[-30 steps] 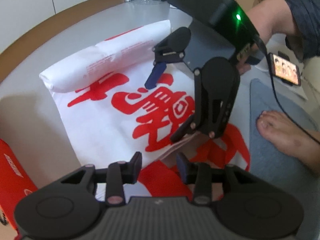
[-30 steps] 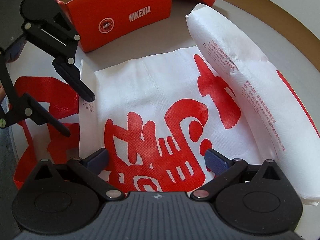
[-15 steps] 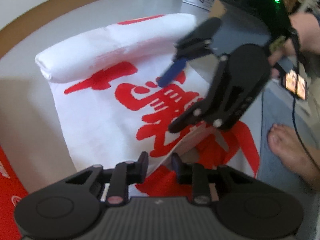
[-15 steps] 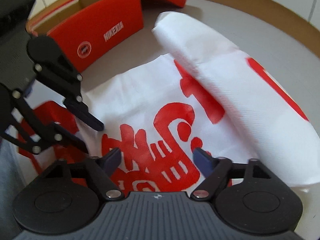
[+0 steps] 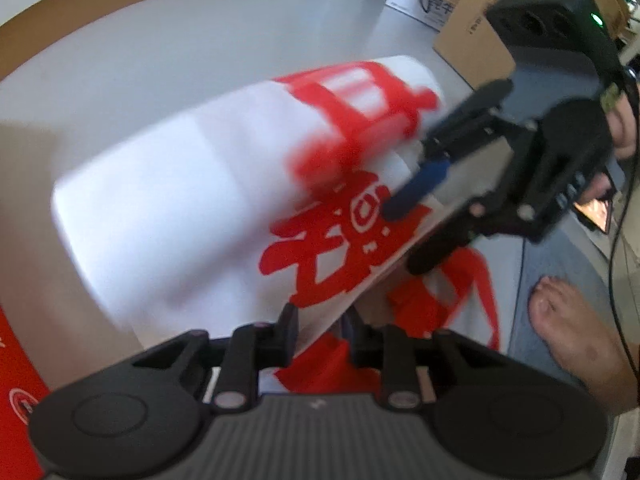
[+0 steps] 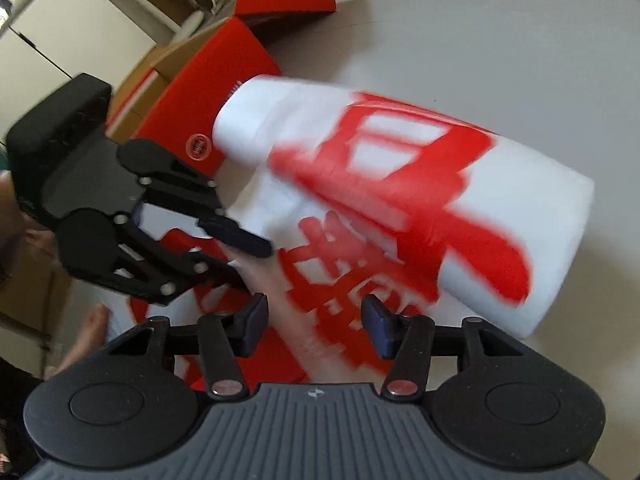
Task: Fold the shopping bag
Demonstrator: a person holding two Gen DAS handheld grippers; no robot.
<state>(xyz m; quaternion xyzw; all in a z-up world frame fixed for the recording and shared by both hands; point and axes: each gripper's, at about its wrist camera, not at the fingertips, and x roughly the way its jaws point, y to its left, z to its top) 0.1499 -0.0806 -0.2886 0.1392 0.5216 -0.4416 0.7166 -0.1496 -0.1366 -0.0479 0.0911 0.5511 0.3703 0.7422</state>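
Both tongs, left [image 5: 320, 326] and right [image 6: 314, 320], pinch white red-lettered bag [image 6: 400, 208]; print blurred.

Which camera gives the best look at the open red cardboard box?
The right wrist view: the red cardboard box shows its side, round logo and raised flap behind the white shopping bag. The left wrist view catches only a red corner at its lower left edge.

White shopping bag [image 5: 168, 216] with bold red characters; red box [image 6: 208, 92]; grey table [image 5: 160, 48]; black hand-held grippers.
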